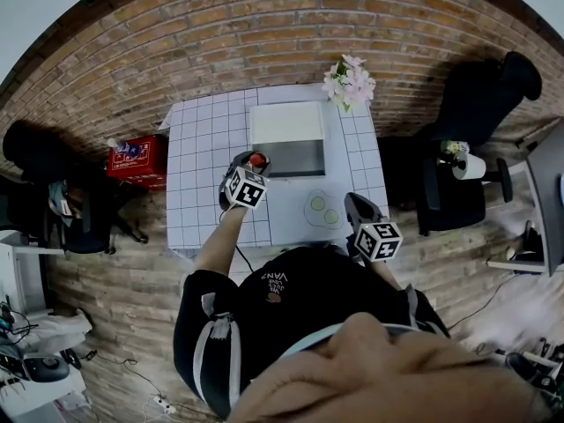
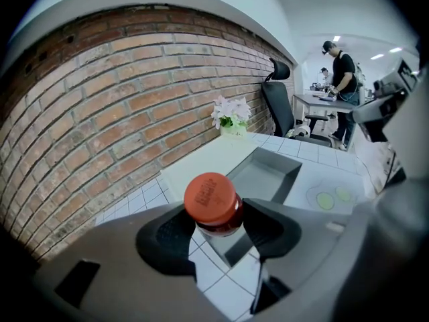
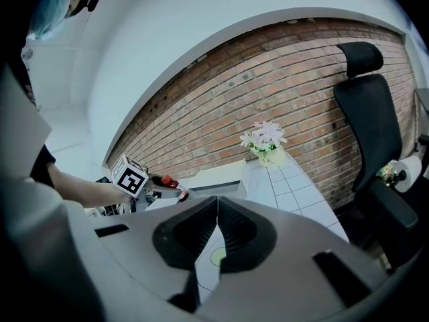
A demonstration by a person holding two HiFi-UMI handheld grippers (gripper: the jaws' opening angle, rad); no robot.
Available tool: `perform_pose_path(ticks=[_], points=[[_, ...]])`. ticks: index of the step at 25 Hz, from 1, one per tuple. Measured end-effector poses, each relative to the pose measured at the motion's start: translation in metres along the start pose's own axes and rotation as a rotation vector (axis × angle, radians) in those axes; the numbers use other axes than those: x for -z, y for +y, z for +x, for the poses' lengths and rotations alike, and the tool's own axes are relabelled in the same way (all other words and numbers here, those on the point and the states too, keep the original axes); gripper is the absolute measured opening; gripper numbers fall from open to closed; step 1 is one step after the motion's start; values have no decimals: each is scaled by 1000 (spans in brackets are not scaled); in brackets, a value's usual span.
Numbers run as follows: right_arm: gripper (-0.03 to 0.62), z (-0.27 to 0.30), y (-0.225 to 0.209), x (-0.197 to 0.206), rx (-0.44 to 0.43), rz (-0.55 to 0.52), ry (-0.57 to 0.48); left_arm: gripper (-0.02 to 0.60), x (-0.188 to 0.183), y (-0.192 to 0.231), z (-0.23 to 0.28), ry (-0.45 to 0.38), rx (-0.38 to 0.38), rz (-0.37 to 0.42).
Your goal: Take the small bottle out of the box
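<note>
Flowers (image 1: 350,80) beside white box (image 1: 285,123)

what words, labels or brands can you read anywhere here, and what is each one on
"VANS": on the person's black shirt; the smaller print under it is unreadable.
small bottle: raised lettering on its red cap, too blurred to read.
flower pot: one short word, too small to read.
red box on the floor: print too small to read.
marker cubes: black-and-white patterns only, no words.

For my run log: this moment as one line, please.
left gripper: shut on small bottle | right gripper: shut, empty | box: open
</note>
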State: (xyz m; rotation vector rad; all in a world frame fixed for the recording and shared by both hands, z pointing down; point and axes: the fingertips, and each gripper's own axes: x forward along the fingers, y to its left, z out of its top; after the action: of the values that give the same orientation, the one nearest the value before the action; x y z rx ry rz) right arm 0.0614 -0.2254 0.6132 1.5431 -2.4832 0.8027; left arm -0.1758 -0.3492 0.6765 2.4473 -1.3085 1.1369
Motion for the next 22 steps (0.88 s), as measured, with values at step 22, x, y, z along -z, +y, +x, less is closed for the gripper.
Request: perform_pose_path(ticks=[22], points=[[3, -10, 57, 35, 33, 12, -16, 227, 36, -6, -59, -77, 50, -21]])
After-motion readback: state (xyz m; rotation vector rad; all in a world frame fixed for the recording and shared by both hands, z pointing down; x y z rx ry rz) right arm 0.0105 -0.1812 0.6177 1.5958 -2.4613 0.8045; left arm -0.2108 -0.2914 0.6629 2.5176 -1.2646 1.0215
